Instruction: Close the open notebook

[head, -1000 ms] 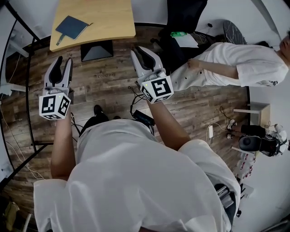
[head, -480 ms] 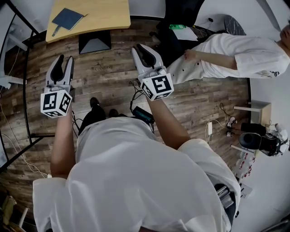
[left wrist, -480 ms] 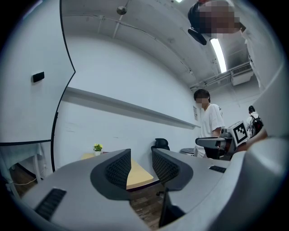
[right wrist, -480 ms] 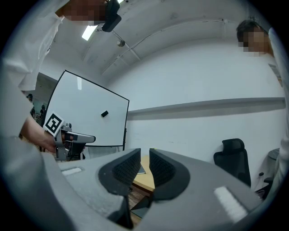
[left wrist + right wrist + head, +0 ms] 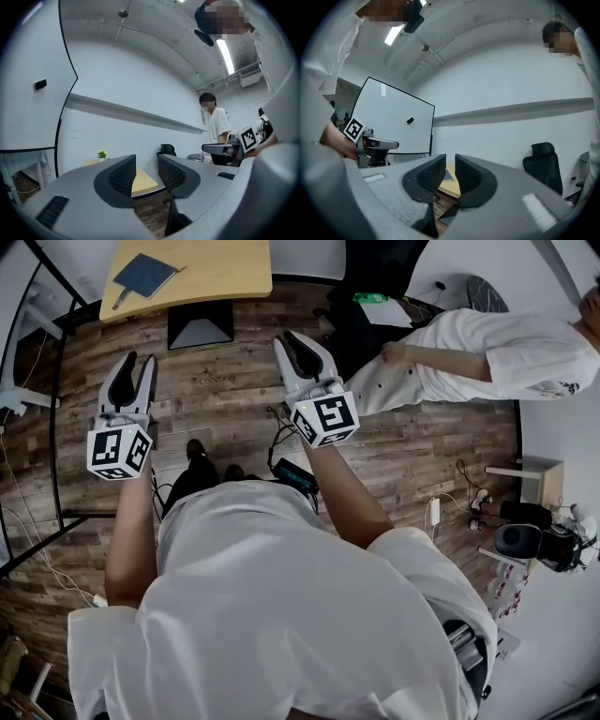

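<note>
The dark blue notebook (image 5: 143, 275) lies closed on the light wooden table (image 5: 225, 273) at the far top left of the head view, a pen beside it. Both grippers hang level over the wooden floor, well short of the table. My left gripper (image 5: 139, 360) is open with nothing between its jaws; in its own view (image 5: 146, 161) the table's corner (image 5: 143, 180) shows through the gap. My right gripper (image 5: 291, 339) holds nothing, and its jaws stand a narrow gap apart (image 5: 450, 161), with the notebook (image 5: 446, 176) far off between them.
A person in white (image 5: 487, 362) sits at the right beside a black office chair (image 5: 375, 277). The table's dark base (image 5: 200, 332) stands ahead of me. Cables (image 5: 291, 474) lie on the floor by my feet. A whiteboard frame (image 5: 56, 381) runs along the left.
Both grippers have drawn a little back from the table and sunk slightly. Their jaw gaps look the same, and the notebook has not moved.
</note>
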`<state>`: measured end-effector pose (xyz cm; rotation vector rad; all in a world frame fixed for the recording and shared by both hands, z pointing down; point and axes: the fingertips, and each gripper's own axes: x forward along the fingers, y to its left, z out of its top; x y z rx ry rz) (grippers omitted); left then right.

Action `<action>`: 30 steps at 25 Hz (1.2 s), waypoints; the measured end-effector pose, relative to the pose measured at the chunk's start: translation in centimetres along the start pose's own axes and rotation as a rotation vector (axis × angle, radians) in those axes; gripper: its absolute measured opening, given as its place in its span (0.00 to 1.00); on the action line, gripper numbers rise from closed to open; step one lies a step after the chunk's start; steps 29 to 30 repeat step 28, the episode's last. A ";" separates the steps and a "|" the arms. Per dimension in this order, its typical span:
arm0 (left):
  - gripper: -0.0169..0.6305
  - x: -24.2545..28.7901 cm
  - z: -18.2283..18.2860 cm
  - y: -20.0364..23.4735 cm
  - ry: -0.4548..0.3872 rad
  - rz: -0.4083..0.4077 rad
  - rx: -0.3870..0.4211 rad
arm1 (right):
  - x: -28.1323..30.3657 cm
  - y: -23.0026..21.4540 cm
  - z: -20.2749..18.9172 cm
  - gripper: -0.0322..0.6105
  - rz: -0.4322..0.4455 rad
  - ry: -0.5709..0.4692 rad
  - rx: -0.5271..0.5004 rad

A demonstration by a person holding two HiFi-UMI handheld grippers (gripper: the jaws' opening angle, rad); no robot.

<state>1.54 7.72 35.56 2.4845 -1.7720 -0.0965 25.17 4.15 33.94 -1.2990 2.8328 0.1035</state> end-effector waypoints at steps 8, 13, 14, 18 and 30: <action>0.25 -0.3 0.1 -0.6 -0.005 -0.003 -0.013 | -0.3 -0.3 0.0 0.14 0.002 0.001 0.003; 0.25 -0.6 -0.3 -1.3 -0.001 -0.008 -0.015 | -0.5 -0.2 -0.3 0.14 0.007 0.002 0.010; 0.25 -0.7 -0.3 -1.4 0.000 -0.009 -0.015 | -0.7 -0.2 -0.3 0.14 0.008 0.002 0.011; 0.24 -1.1 -0.6 -1.8 0.005 -0.014 -0.018 | -1.1 0.0 -0.6 0.14 0.008 0.000 0.017; 0.24 -2.0 -1.3 -2.8 0.007 -0.025 -0.028 | -2.5 -0.2 -0.8 0.14 0.000 0.001 0.018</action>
